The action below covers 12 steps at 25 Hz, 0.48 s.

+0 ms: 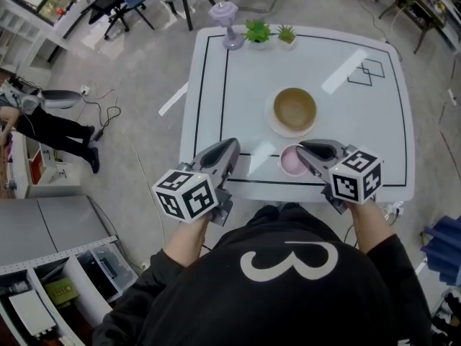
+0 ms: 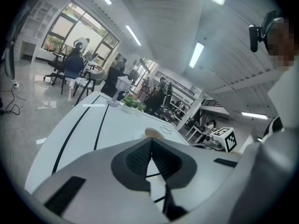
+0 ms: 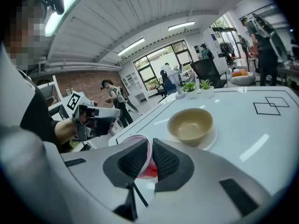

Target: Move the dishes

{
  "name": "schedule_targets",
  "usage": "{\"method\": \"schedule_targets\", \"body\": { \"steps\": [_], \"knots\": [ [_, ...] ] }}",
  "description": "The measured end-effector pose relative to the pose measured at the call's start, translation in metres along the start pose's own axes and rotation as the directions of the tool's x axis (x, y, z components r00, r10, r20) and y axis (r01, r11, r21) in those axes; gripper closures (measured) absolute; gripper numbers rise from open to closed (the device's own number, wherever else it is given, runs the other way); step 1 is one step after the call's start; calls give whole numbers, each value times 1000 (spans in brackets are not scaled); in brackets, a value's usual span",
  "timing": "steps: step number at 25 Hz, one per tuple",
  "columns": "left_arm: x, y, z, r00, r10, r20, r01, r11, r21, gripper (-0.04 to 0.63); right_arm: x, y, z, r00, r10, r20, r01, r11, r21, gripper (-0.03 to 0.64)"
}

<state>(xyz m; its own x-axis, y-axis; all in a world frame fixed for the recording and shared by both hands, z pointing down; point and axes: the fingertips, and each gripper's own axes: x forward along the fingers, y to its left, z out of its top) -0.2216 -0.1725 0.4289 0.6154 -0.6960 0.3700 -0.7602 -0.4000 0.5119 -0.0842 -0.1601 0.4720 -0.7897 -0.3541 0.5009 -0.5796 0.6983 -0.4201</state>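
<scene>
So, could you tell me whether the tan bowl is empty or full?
Empty: the tan bowl stands upright and shows only its bare inside.

A tan bowl (image 1: 294, 109) is sitting on a white plate (image 1: 274, 125) at the middle of the white, black-lined bench (image 1: 346, 132). A small pink bowl (image 1: 291, 162) is lying just before the plate, by the near edge, its rim between the right claw's (image 1: 301, 150) jaws. Two green potted plants (image 1: 258, 32) are standing at the far edge, with a lilac lamp (image 1: 227, 21) to their left.

Potted plants (image 1: 258, 31), lavender lamp (image 1: 223, 10)
</scene>
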Motion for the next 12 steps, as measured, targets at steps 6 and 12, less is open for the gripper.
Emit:
{"method": "schedule_targets", "body": {
  "steps": [6,12],
  "knots": [
    [2,-1,-3,999,-36,-25,36,999,14,592,9,-3,-16,998,-52,-35,51,998,-20,568],
    [11,-3,-1,997,-69,-47,70,997,34,592,10,-3,-21,998,-60,-37,59,998,-20,534]
  ]
}}
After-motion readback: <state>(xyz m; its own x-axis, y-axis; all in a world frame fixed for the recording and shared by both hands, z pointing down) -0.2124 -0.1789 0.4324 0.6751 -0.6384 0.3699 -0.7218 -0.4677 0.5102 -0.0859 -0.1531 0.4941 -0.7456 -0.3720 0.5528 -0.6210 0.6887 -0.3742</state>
